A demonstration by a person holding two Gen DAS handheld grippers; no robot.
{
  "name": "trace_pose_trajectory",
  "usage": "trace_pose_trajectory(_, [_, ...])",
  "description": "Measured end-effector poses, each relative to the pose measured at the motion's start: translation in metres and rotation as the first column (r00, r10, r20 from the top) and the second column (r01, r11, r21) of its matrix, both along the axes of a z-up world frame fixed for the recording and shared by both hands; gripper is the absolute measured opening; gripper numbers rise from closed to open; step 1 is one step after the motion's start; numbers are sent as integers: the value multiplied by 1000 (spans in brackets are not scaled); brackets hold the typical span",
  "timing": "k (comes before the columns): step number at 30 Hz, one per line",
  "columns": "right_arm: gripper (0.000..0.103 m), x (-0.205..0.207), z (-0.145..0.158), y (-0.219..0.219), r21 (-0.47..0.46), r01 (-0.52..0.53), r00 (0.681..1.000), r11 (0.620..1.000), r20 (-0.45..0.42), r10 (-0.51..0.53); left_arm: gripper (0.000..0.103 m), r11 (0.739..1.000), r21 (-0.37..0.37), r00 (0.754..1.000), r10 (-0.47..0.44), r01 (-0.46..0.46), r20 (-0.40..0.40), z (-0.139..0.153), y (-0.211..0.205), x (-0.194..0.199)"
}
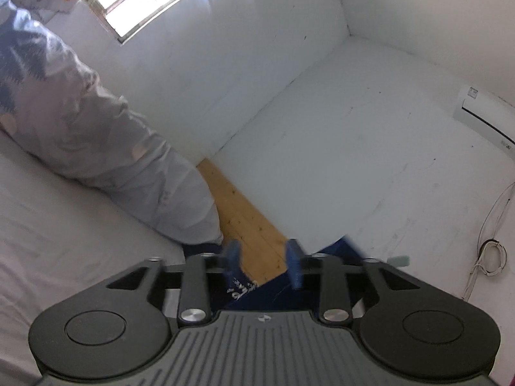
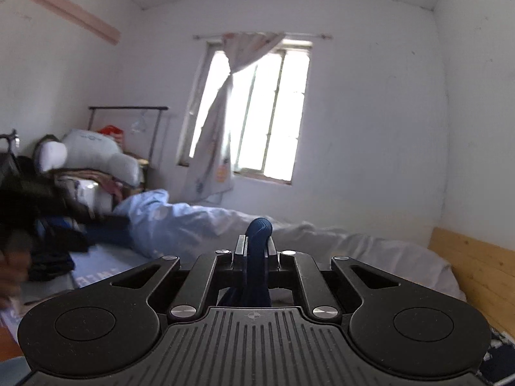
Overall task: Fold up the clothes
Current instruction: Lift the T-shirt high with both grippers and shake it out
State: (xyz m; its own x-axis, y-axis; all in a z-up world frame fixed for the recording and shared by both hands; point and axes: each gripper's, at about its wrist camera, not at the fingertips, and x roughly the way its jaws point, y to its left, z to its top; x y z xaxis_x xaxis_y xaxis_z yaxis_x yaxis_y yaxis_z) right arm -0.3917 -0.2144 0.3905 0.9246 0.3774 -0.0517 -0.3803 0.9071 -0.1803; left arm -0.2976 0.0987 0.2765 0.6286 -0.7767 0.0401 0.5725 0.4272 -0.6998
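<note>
Here, the right tongs (image 2: 254,251) grip a bunched fold of dark navy cloth garment (image 2: 257,230) at lower centre, while the left tongs (image 1: 264,257) stand released.

Navy cloth, apparently the same garment, hangs below the left pads (image 1: 294,268), untouched; held by one corner only, it could slump onto the white-sheeted bed (image 1: 48,225) and lose its fold.

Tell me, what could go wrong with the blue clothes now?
The right gripper pinches only a thin bunch of the dark blue garment, so it might slip free. The left gripper is open with nothing between its pads, so the garment hangs from one side and could sag, spoiling the fold.
</note>
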Motion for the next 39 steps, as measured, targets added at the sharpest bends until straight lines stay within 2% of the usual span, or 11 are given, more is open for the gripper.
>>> trace_pose_trajectory(2, [10, -9, 12, 10, -21, -51, 999, 998, 17, 51, 79, 999, -35, 1000, -29, 29, 7, -6, 9, 7])
trace_pose_trajectory(6, [10, -34, 43, 15, -34, -173, 982, 984, 66, 175, 102, 994, -56, 994, -88, 92, 63, -5, 46, -5])
trace_pose_trajectory(11, [10, -66, 76, -10, 18, -283, 953, 959, 122, 279, 103, 975, 57, 966, -223, 217, 132, -28, 40, -14])
trace_pose_trajectory(16, [10, -71, 80, -17, 19, -246, 965, 969, 96, 243, 103, 909, 227, 897, -394, 349, 200, -25, -1, -28])
trace_pose_trajectory(19, [10, -77, 72, -12, -5, -251, 965, 968, 73, 251, 103, 871, 320, 880, -442, 374, 174, -28, -32, -27])
trace_pose_trajectory(23, [10, -78, 58, -3, -33, -272, 961, 962, 49, 273, 102, 865, 276, 879, -463, 420, 113, -38, -57, -5])
trace_pose_trajectory(25, [10, -80, 53, -2, -35, -276, 960, 961, 41, 277, 87, 864, 244, 870, -479, 441, 121, -35, -61, 1])
trace_pose_trajectory(28, [11, -77, 52, 1, -38, -273, 961, 961, 29, 274, 16, 845, 258, 851, -510, 469, 125, -34, -66, 0])
trace_pose_trajectory(29, [11, -74, 50, 2, -38, -268, 963, 963, 23, 269, 6, 845, 284, 857, -501, 454, 120, -33, -70, -1])
trace_pose_trajectory(36, [11, -59, 38, 7, -43, -230, 973, 972, 5, 230, 5, 950, 213, 959, -257, 228, 121, -26, -40, 3])
trace_pose_trajectory(39, [5, -60, 38, 7, -37, -222, 974, 974, 34, 223, 5, 977, 178, 979, -141, 114, 146, -2, -24, 3])
